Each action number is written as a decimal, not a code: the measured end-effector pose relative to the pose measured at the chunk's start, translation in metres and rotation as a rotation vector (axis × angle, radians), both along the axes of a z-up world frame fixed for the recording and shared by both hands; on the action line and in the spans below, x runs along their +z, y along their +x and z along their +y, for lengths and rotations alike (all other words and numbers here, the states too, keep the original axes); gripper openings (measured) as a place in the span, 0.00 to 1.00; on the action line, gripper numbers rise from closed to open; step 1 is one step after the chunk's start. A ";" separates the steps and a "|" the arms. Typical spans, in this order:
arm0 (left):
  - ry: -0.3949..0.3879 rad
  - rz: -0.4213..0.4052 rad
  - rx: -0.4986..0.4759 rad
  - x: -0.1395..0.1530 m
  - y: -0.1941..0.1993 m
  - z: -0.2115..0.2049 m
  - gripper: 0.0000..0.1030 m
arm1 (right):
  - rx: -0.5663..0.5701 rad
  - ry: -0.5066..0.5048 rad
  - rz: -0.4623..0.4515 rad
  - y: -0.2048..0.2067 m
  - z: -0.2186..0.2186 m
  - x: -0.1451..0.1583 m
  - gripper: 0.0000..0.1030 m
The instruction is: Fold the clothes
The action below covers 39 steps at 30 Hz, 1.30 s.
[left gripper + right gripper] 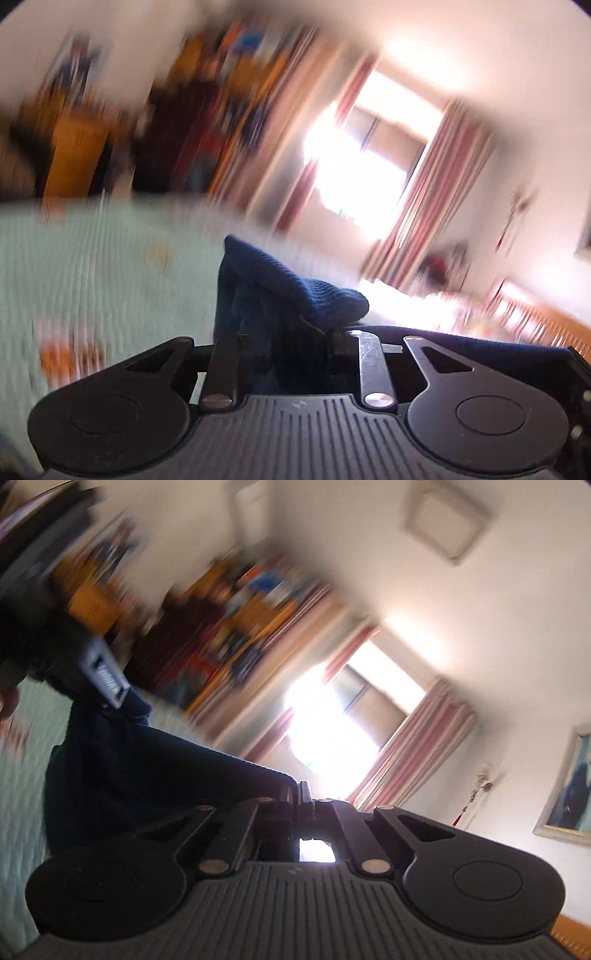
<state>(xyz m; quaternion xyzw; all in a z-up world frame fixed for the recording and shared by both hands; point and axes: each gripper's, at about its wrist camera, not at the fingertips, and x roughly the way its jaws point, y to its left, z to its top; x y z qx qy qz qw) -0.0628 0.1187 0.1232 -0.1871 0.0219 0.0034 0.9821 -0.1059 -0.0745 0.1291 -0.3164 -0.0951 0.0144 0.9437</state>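
Note:
A dark blue knitted garment [288,291] is bunched between the jaws of my left gripper [291,332], which is shut on it and holds it above a pale green bedspread [92,266]. In the right wrist view the same garment [147,775] hangs stretched from my right gripper [301,794], shut on its edge, across to the left gripper [107,679] at the upper left. Both views are tilted and blurred by motion.
A bright window [369,162] with red-and-white striped curtains [443,192] is ahead. Wooden shelves with colourful items [240,602] stand to the left. A framed picture [569,786] hangs on the right wall. A wooden bed rail [546,321] is at right.

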 end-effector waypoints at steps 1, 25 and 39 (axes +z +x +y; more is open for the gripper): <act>0.034 -0.035 0.021 0.011 -0.006 -0.001 0.34 | -0.005 0.013 -0.022 0.000 -0.005 0.012 0.02; -0.023 0.545 0.115 -0.113 0.003 0.107 0.70 | 0.091 0.316 0.803 0.031 0.005 -0.140 0.73; -0.032 0.531 0.143 -0.124 -0.002 0.104 0.70 | -0.233 0.662 0.706 0.140 -0.120 -0.098 0.21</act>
